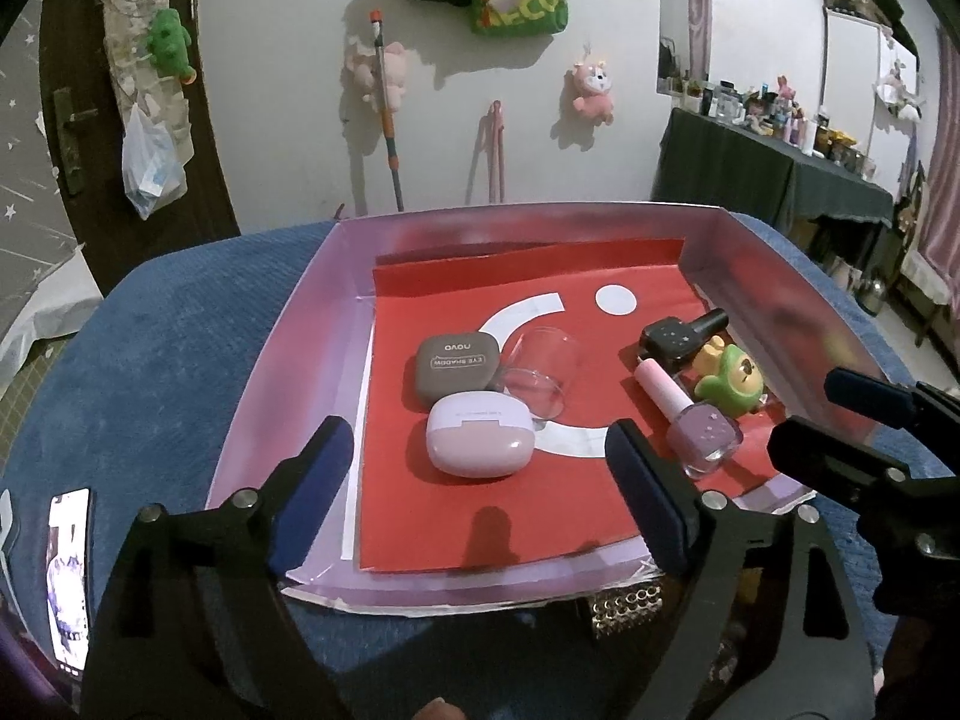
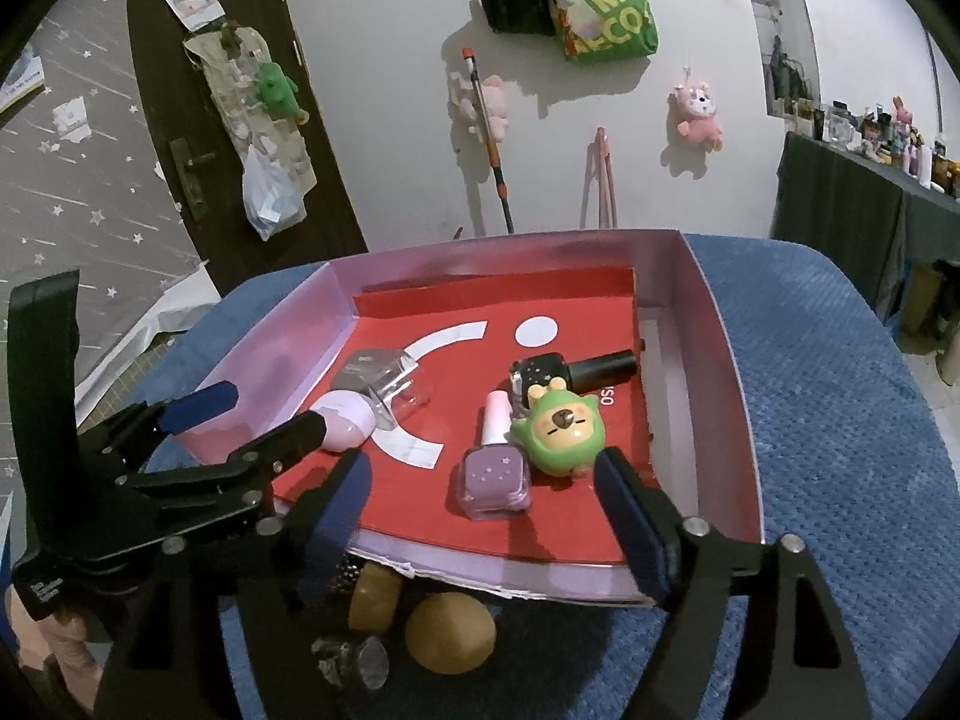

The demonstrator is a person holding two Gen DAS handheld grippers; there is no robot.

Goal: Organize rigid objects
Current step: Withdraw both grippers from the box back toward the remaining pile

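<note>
I have both grippers hovering at the near edge of the purple tray (image 2: pixel 729 372), each with jaws spread wide and nothing held. My right gripper (image 2: pixel 480 510) points straight at the lilac nail polish bottle (image 2: pixel 495 468), which lies just ahead between its fingertips, long axis running away from me, pink cap toward the far wall. The green bear figurine (image 2: pixel 561 432) touches its right side, so I judge the right hand nearer and better placed. My left gripper (image 1: pixel 480 480) faces the pale pink earbud case (image 1: pixel 480 441) instead.
</note>
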